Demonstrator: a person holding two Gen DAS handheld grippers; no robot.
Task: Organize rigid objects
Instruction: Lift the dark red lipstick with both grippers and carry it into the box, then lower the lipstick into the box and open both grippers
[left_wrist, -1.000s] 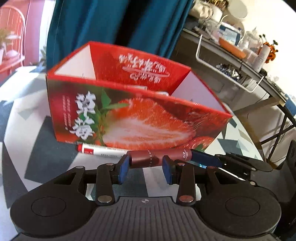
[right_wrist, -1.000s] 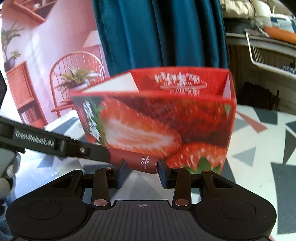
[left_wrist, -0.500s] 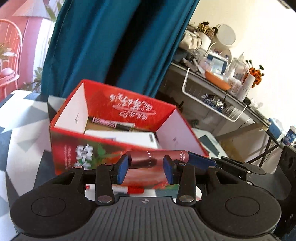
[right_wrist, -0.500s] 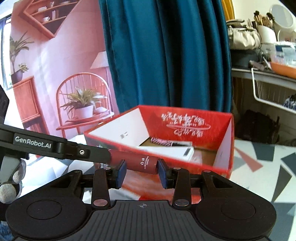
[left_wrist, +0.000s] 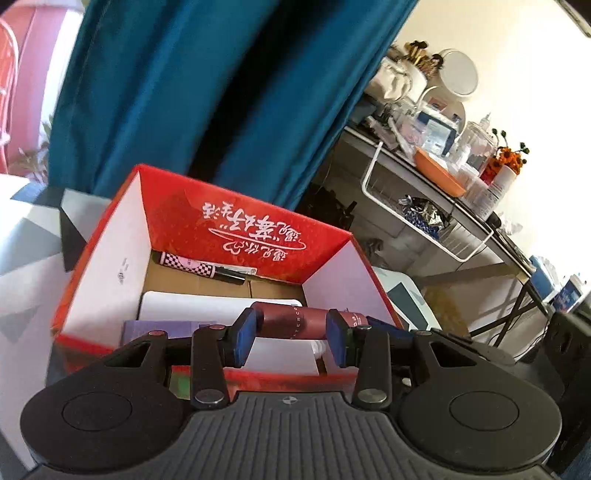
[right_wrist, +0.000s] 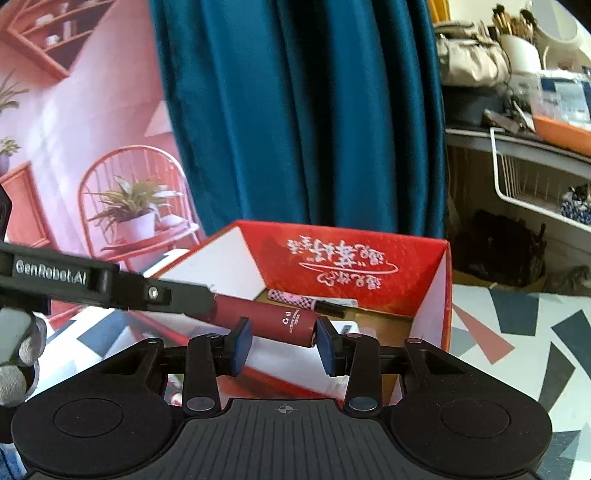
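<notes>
A big dark teal curtain hangs at the far side of the room. To its left is a pink wall picture showing a chair, a potted plant and shelves. To the right of the curtain stands a grey shelf table packed with jars, bottles and a round mirror. A white wire basket hangs under it. The far right wall is cream and bright with light. The near table has a white top with grey and pink triangles.

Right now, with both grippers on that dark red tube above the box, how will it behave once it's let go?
The dark red tube looks rigid, staying straight between the left gripper and right gripper. Being round and smooth, it may roll or slip. The strawberry box walls should contain it.
</notes>
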